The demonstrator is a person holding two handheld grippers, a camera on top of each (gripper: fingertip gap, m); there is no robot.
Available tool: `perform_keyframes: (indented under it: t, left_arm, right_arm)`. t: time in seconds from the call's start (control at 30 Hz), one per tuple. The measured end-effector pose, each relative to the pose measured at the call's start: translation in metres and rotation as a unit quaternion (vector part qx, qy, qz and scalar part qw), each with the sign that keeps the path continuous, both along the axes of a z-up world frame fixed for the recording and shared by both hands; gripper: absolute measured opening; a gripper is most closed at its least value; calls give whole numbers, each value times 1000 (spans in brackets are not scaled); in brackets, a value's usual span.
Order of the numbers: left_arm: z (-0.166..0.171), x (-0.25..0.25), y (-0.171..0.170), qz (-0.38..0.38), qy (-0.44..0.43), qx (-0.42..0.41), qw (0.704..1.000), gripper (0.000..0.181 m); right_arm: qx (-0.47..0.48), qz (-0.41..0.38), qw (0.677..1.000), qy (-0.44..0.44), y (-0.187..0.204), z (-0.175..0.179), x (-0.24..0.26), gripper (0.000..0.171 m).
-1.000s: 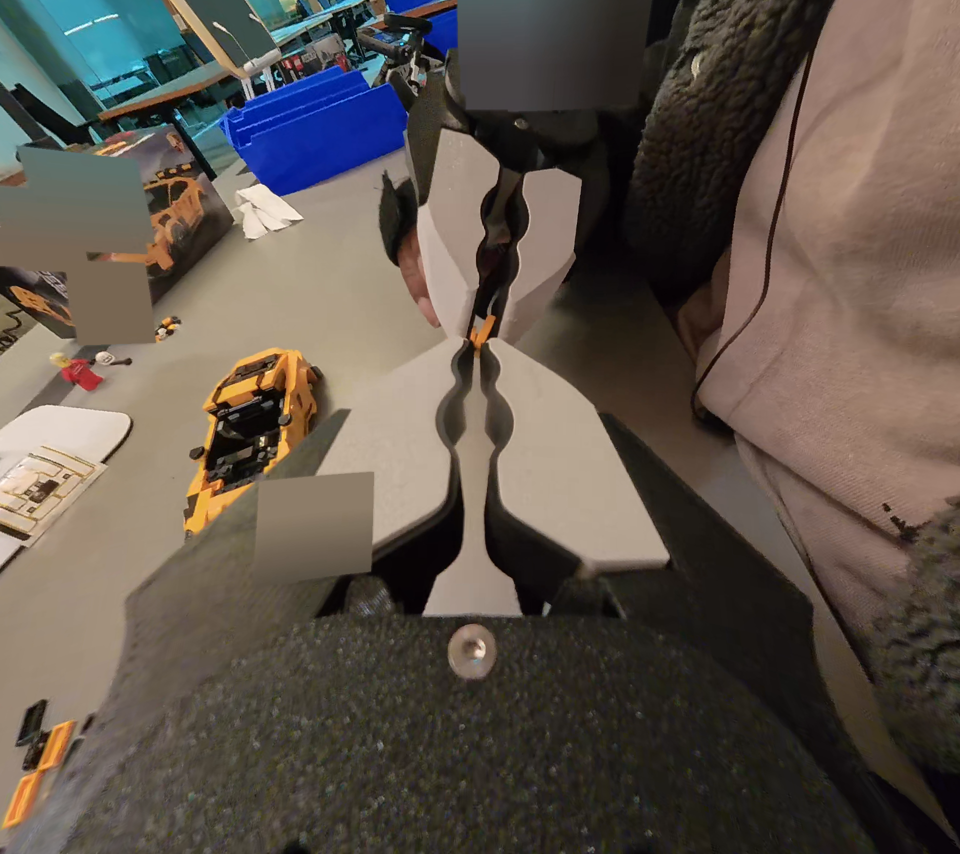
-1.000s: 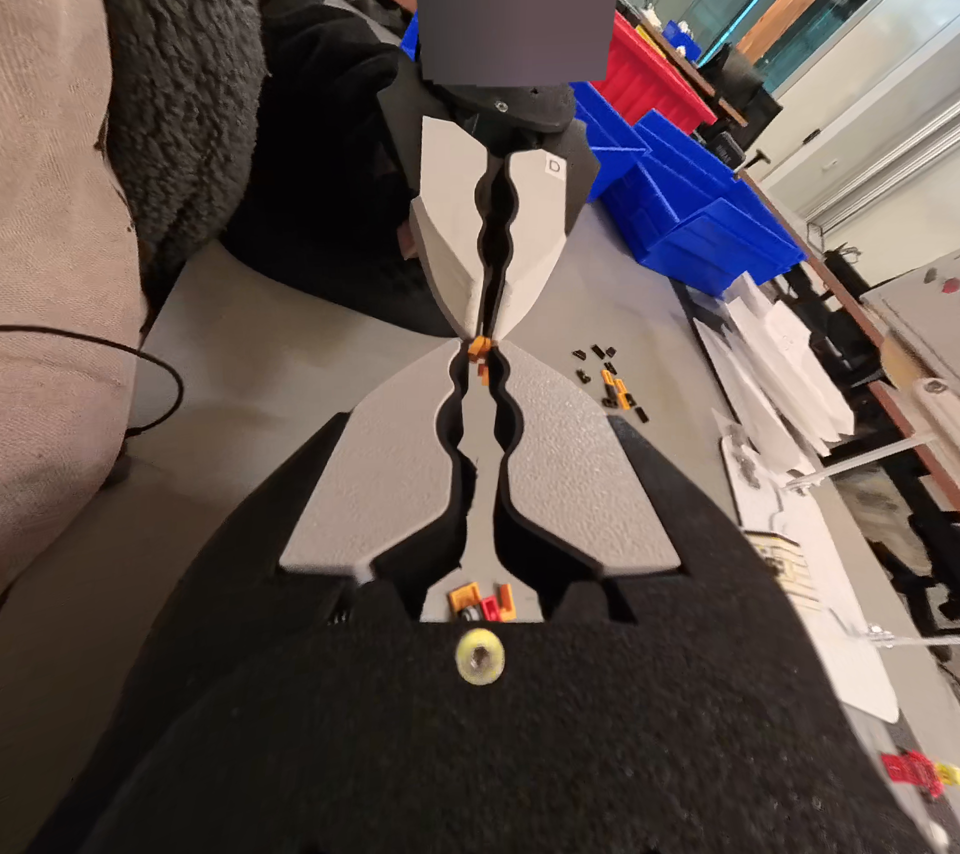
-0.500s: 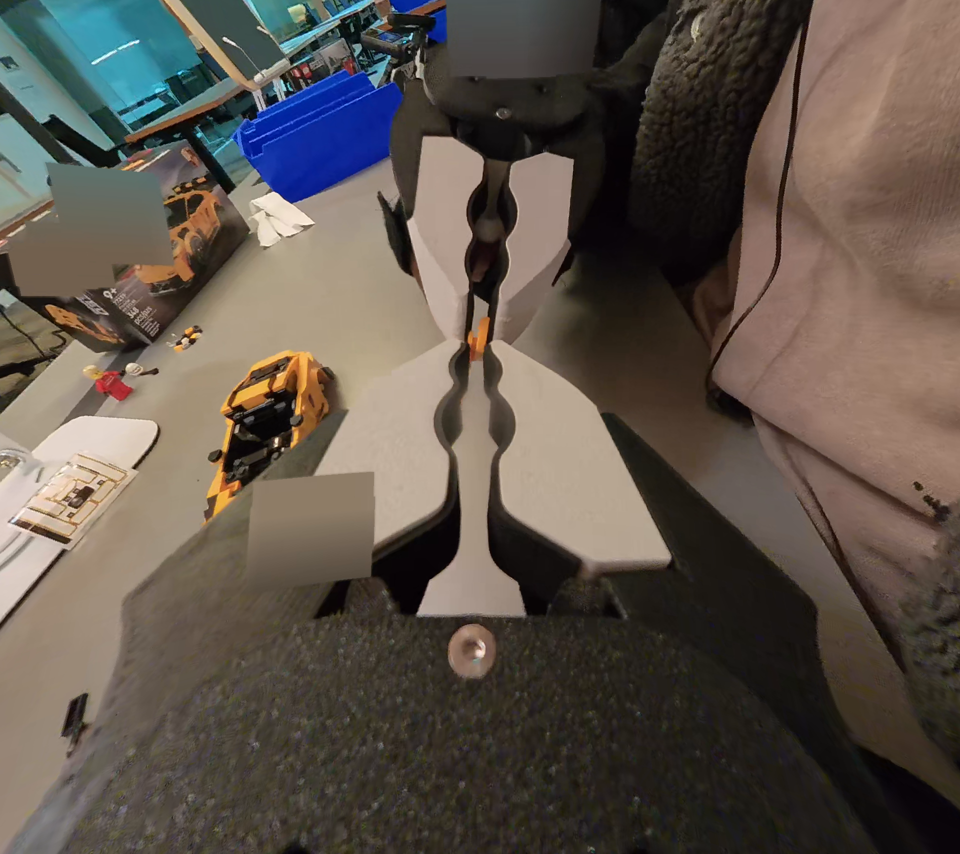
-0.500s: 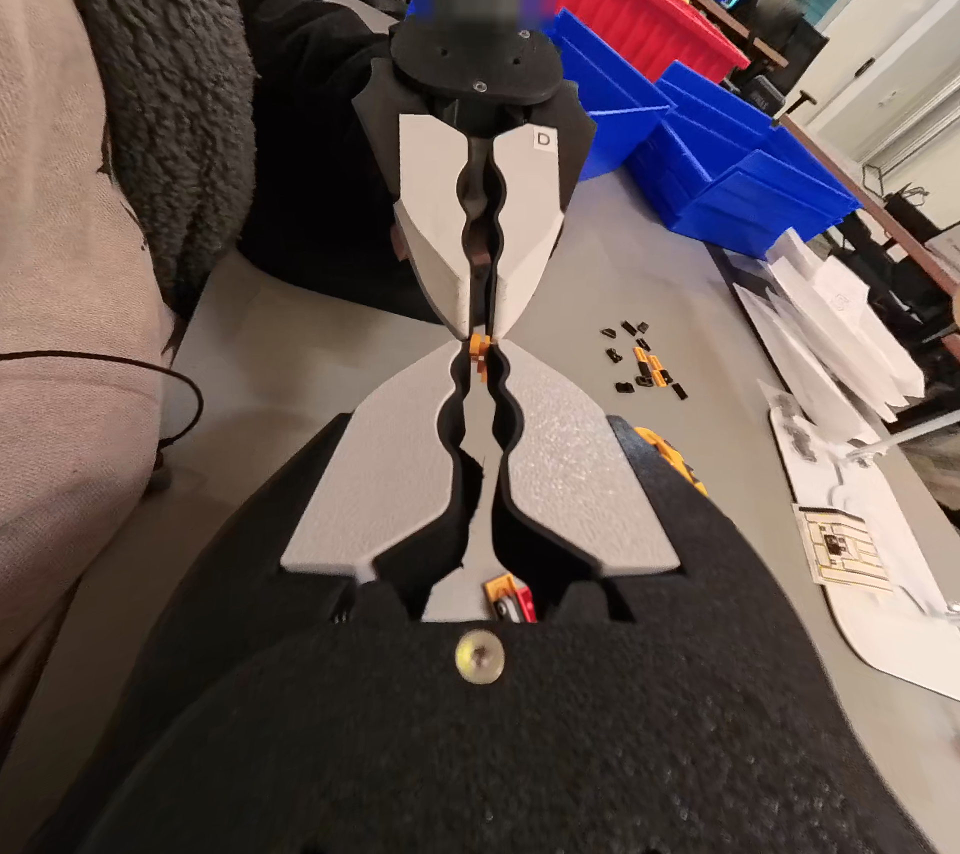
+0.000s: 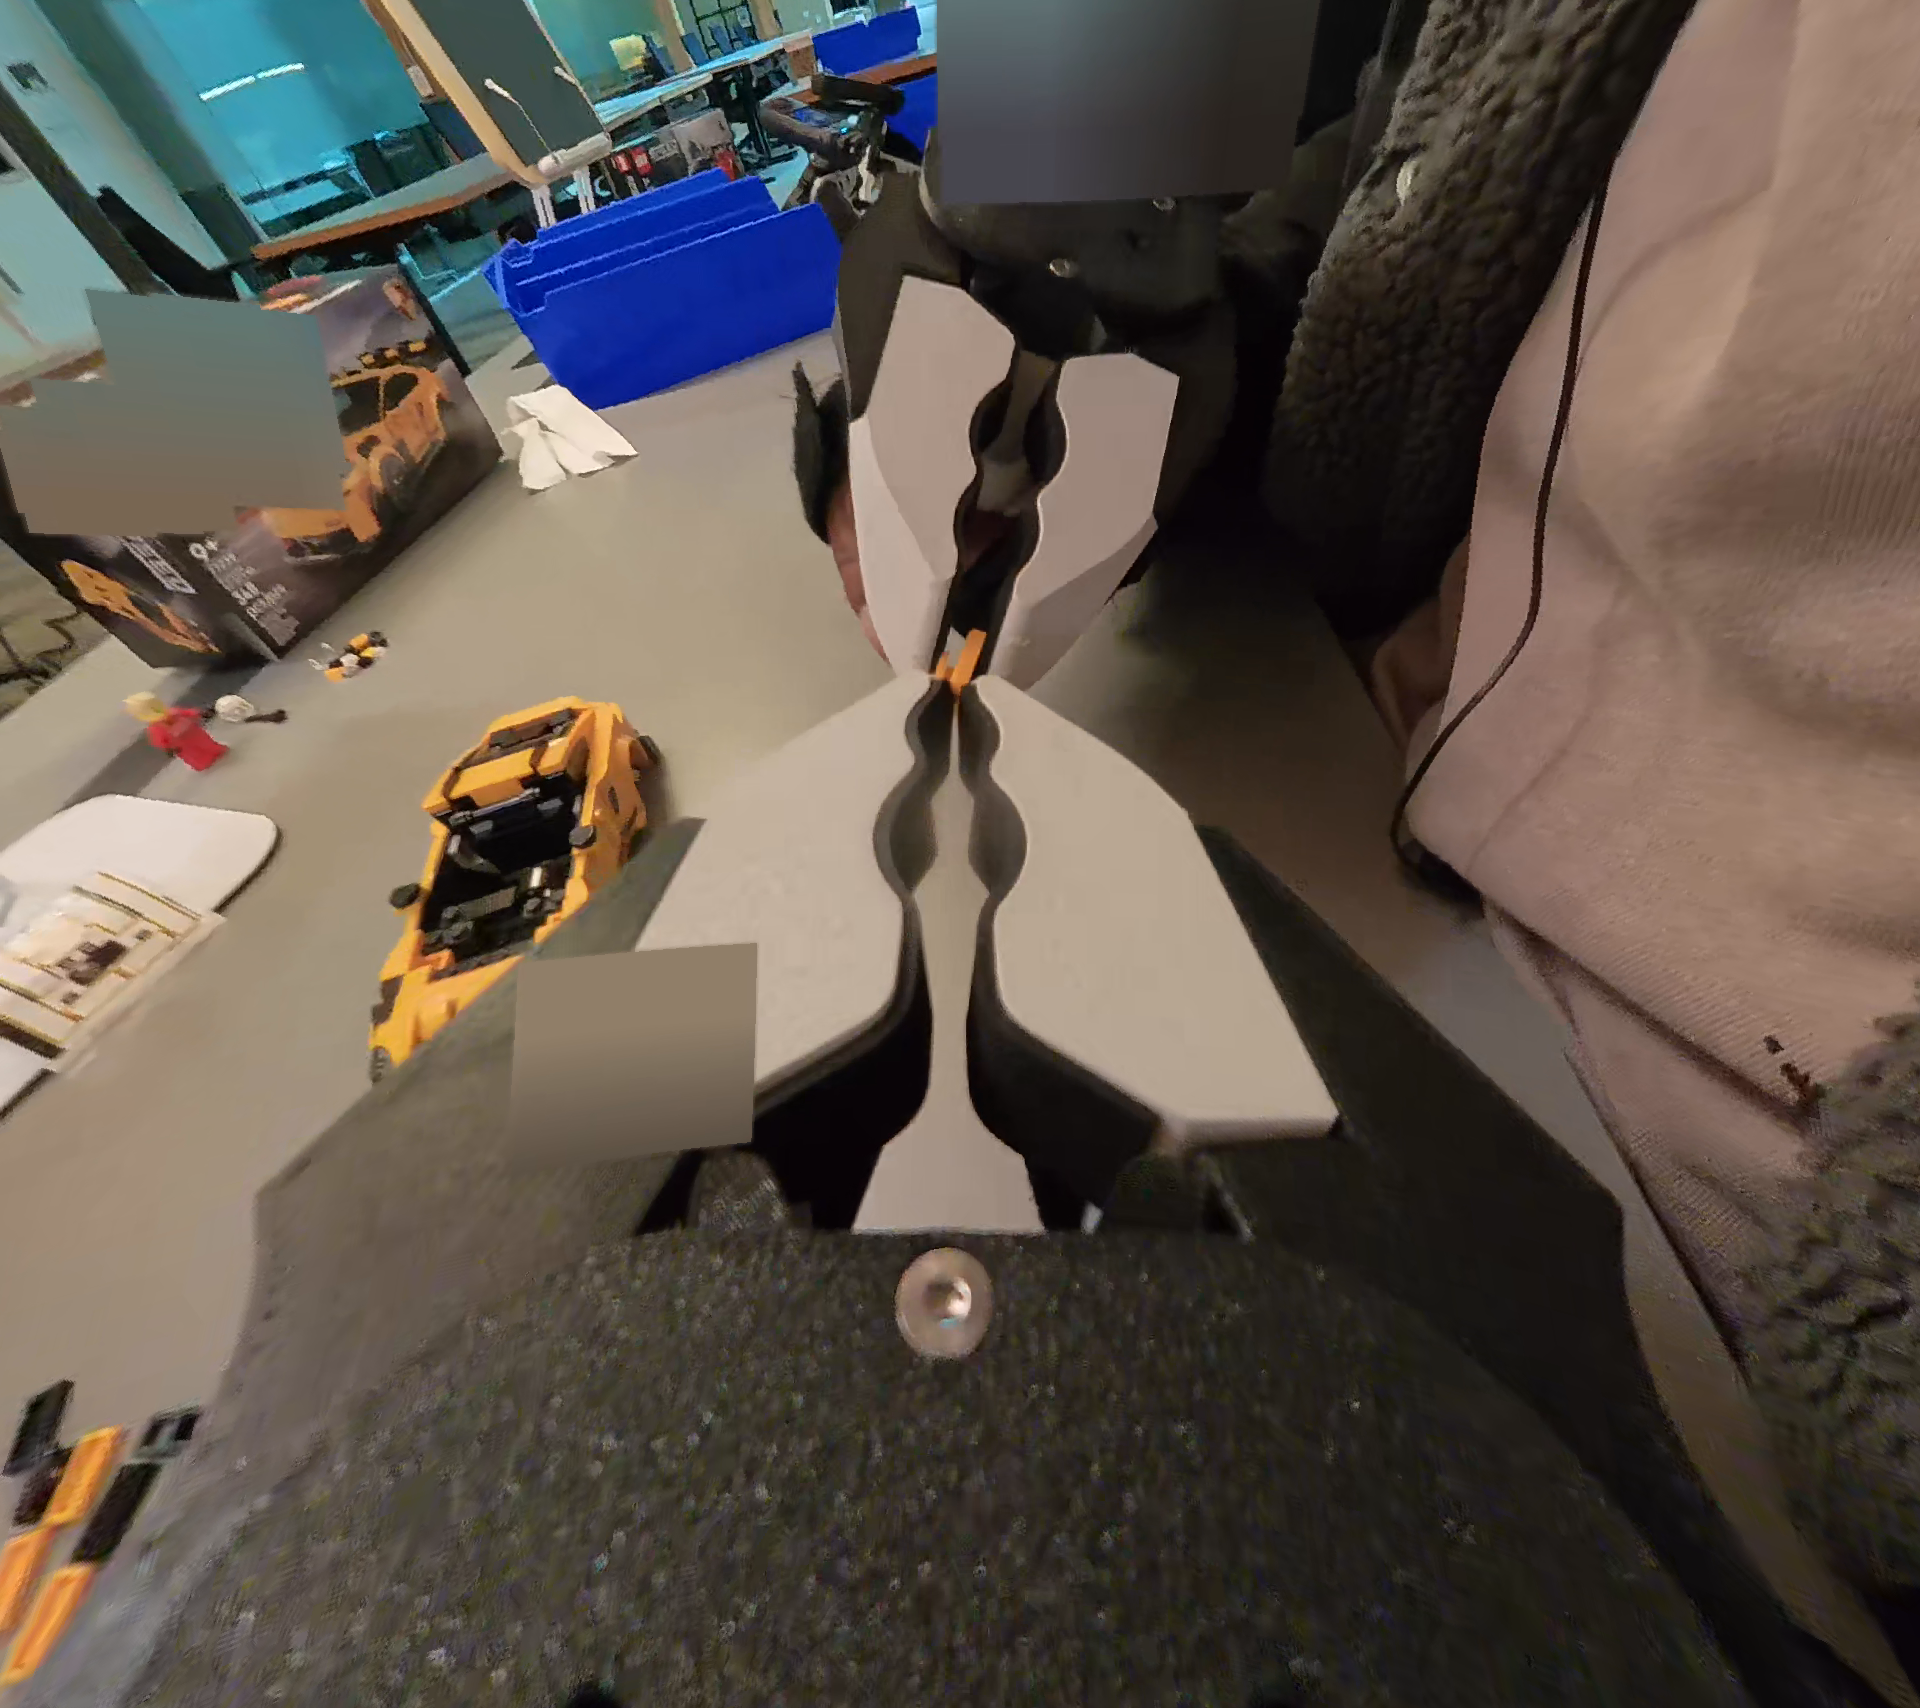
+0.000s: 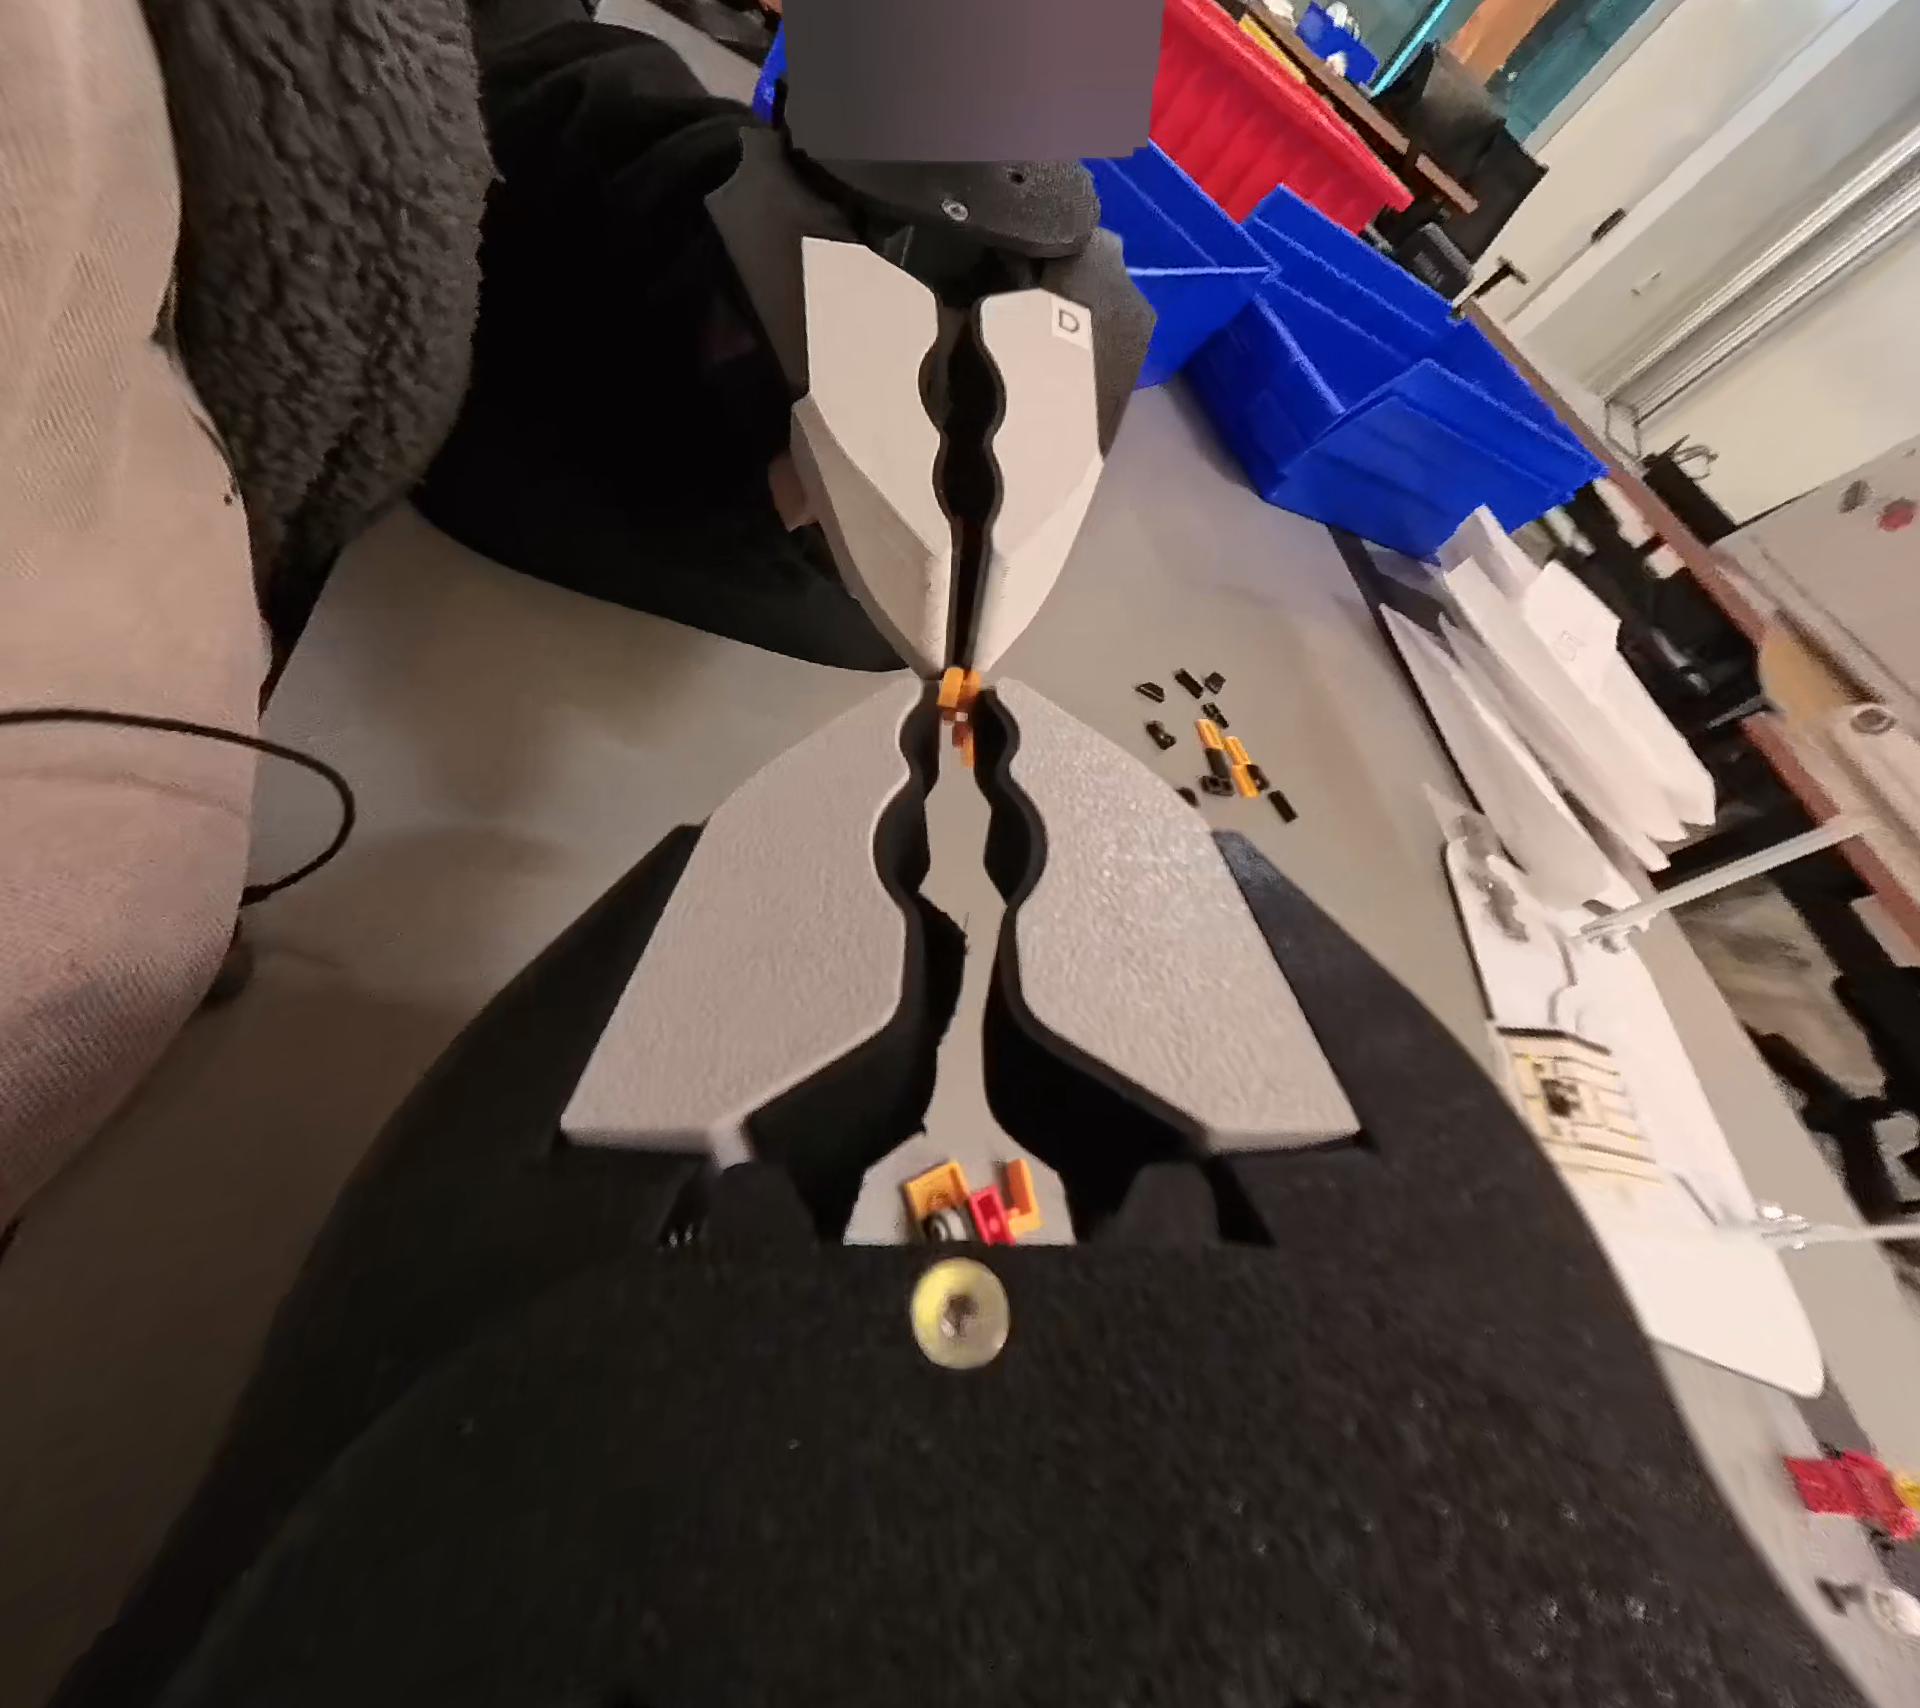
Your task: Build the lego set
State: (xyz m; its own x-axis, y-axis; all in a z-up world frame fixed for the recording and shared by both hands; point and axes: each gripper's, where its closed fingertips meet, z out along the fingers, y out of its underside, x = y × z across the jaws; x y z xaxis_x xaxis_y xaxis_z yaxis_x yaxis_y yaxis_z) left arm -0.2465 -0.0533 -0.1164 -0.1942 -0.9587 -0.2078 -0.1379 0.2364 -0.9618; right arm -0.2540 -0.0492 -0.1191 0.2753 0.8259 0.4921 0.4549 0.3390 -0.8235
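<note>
The left gripper [image 5: 951, 694] and the right gripper [image 6: 961, 708] meet tip to tip above the grey table [image 5: 644, 578], close to the person's beige top [image 5: 1714, 515]. Each has its jaws pressed nearly together, pinching a small orange lego piece [image 5: 958, 666] right at the fingertips, so the orange bits sit in the narrow gap where the two pairs of tips touch. Whether these are one piece or two joined cannot be told. In the right wrist view the orange piece runs a little way back between that gripper's own fingers [image 6: 810, 910]. The half-built orange lego car [image 5: 520, 848] lies on the table to the left, well apart from the tips. Loose black and orange parts [image 6: 1216, 749] lie scattered beside blue bins [image 6: 1382, 411].
</note>
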Motion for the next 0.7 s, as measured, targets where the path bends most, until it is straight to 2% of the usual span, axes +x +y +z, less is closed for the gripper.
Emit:
perform_keyframes:
  t: [0.27,0.43,0.53,0.6,0.7]
  left_arm:
    - [-3,0,5,2,5,-37,999,2]
    - [-3,3,3,17,-10,45,999,5]
    - [-2,3,3,4,-3,-32,999,9]
    - [3,3,3,-1,-15,-54,998,10]
    - [3,3,-1,-4,-18,-5,1000,5]
  right_arm:
    - [-32,-8,999,3,6,-5,0,6]
    - [50,3,998,-22,3,-2,2,6]
    - [79,1,997,-26,2,-3,2,6]
    - [74,3,997,-22,2,-3,2,6]
    - [17,17,1000,13,0,-3,0,6]
